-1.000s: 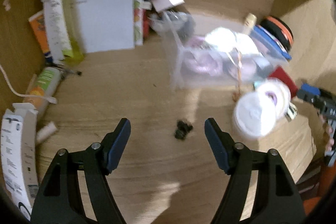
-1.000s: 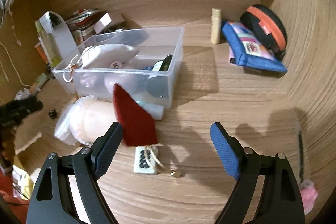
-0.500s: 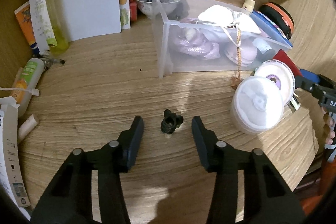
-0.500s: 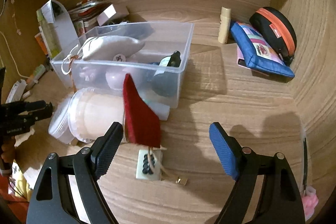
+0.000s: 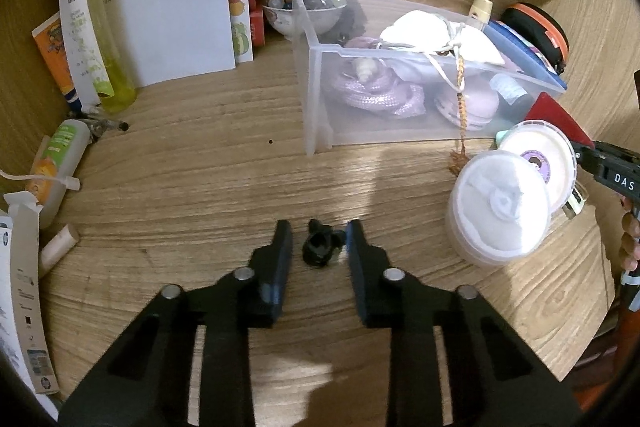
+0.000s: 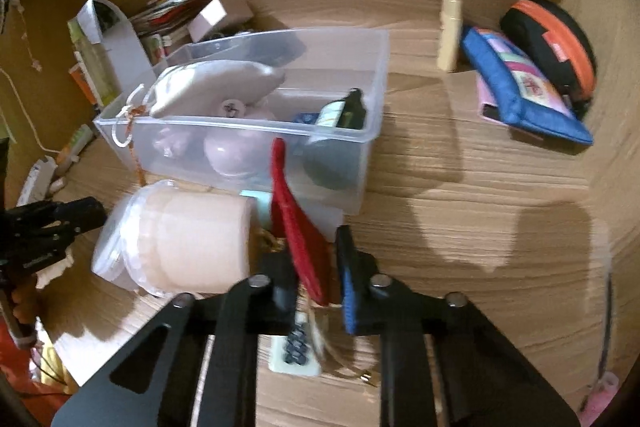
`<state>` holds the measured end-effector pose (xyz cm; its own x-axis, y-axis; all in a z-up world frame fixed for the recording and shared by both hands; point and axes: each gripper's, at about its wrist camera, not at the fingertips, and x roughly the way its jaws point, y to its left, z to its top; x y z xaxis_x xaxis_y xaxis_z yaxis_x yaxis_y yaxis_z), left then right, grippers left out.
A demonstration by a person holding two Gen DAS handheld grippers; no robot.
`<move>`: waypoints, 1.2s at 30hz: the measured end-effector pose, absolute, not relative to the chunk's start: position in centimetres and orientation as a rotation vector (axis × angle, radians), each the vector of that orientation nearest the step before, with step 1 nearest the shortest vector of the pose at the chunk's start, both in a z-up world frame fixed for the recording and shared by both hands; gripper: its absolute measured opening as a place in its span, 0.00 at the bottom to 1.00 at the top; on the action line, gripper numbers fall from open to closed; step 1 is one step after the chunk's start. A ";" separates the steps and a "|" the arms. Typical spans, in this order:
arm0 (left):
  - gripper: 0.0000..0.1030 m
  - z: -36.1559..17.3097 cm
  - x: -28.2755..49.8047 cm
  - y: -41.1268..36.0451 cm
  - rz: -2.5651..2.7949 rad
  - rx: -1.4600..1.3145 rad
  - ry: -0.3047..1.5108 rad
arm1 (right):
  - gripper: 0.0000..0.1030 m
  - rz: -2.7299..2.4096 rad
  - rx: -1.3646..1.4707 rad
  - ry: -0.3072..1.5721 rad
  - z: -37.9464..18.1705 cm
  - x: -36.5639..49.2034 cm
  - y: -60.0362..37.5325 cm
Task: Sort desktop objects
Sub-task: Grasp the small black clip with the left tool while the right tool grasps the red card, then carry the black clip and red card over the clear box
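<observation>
A small black clip-like object (image 5: 322,243) lies on the wooden desk between the fingers of my left gripper (image 5: 319,247). Its jaws are closing and the pads meet the object's sides. My right gripper (image 6: 316,279) points down at a flat red pouch (image 6: 296,227) that stands on edge beside two round white lidded tubs (image 6: 192,239). Those jaws are also closing, and they pinch the pouch's lower end. In the left wrist view the right gripper (image 5: 608,167) comes in from the right edge, at the pouch (image 5: 560,119). A clear plastic box (image 5: 320,99) behind holds a white bag and purple items.
A white card of black beads (image 6: 296,351) lies under the right gripper. A blue pouch (image 6: 524,87), a black-orange case (image 6: 552,39) and a cream stick (image 6: 450,35) sit at the back right. A yellow bottle (image 5: 96,39), papers (image 5: 176,19) and a tube (image 5: 56,163) line the left.
Both pairs of jaws have closed from wide open. The left narrowed around the black object. The right shifted left onto the red pouch and clamped it.
</observation>
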<state>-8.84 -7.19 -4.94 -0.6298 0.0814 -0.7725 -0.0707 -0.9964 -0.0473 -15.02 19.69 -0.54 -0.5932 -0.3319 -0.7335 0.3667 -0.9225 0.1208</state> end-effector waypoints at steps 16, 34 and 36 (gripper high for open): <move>0.20 -2.1 -8.4 -8.7 2.855 -1.146 -0.122 | 0.08 -2.568 0.997 0.018 3.3 -13.4 20.4; 0.20 2.4 -9.2 -9.3 2.922 -0.926 -0.187 | 0.08 -2.641 0.754 -0.015 9.2 -13.5 21.0; 0.20 2.9 -9.6 -9.1 2.920 -0.906 -0.200 | 0.08 -2.641 0.737 -0.014 9.5 -13.8 20.8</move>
